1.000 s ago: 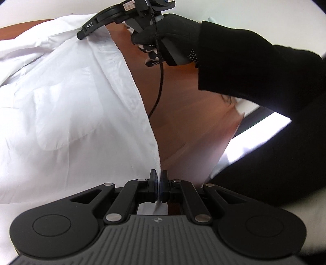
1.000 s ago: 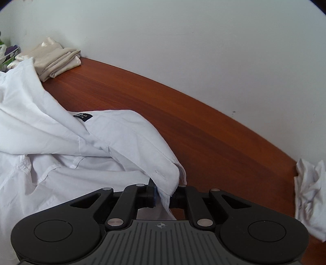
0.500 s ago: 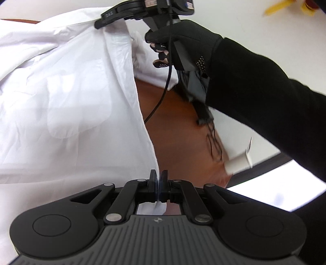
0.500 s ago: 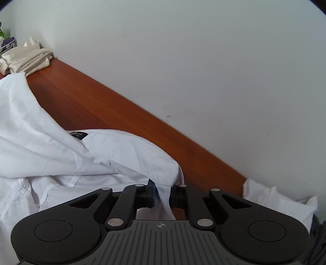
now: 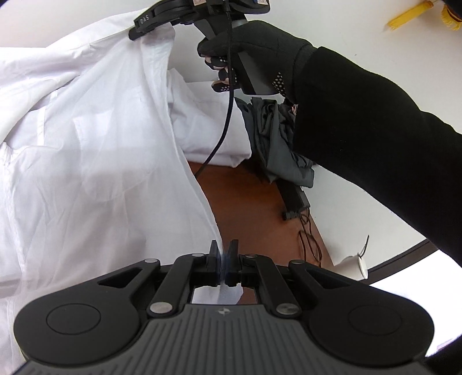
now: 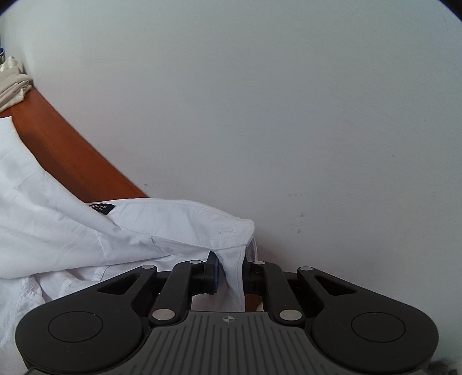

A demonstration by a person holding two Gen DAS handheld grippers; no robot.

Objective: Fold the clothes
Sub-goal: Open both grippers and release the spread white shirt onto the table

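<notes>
Since the earlier frames both grippers have carried the shirt sideways along the table: the wall now fills most of the right wrist view, and a white heap and a grey garment at the table's end have come into the left wrist view. The left gripper has its jaws nearly together, clamped on the thin front edge of the shirt, which runs up and away from them as a long straight hem toward the right gripper, seen at the top of that view in a black-gloved hand. In its own view the right gripper holds a thicker fold just below the collar between narrow jaws; cloth fills the gap, and the collar drapes over the fingertips. The shirt hangs stretched between the two grips, its long axis along that hem, collar end at the right gripper, the body sagging off to the left in both views. A beige folded pile lies at the table's far end by the wall.
</notes>
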